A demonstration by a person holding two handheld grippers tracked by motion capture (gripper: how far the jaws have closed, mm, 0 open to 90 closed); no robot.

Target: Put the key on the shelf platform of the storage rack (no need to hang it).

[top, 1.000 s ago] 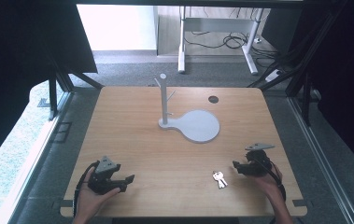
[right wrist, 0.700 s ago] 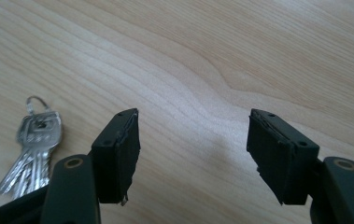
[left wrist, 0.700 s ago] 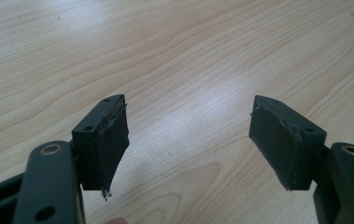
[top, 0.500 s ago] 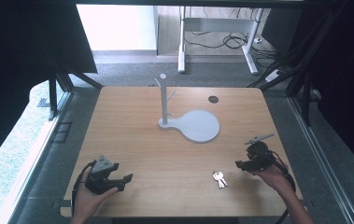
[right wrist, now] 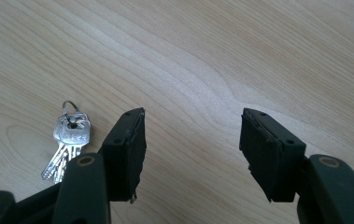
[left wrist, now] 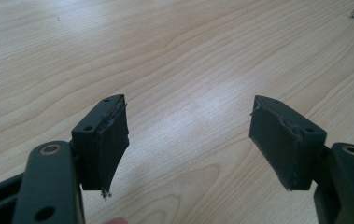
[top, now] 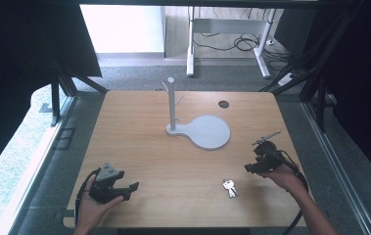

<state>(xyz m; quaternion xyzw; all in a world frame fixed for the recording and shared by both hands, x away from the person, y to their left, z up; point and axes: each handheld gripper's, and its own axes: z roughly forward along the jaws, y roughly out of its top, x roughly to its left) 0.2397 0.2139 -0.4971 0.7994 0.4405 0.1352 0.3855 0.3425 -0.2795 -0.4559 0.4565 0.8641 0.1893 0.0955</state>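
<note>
While a person works two hand-held grippers at a wooden desk (top: pixel 139 127), the largest fixture on it, a grey stand (top: pixel 200 129) with a round base and an upright post bearing short pegs, waits near the middle, seemingly placed there as somewhere to hang things. Nearer the front edge lies a bunch of keys (top: pixel 230 187), flat on the wood between the two hands and closer to the right one, well apart from the stand. The right gripper (top: pixel 259 164) hovers just beside the keys, its fingers (right wrist: pixel 127 149) spread with bare wood between them and the keys off to one side; they have just been closing somewhat, grasping nothing, which suggests a grab being lined up. The left gripper (top: pixel 117 188) sits low at the front left corner, fingers (left wrist: pixel 107 140) released wide over bare wood, apparently held in reserve. A small dark hole (top: pixel 223 104) marks the far right of the desk. How many keys hang on the ring is hard to make out, since they overlap, and part of them is covered by a finger in the right gripper view; the stand's pegs are too thin to count.
</note>
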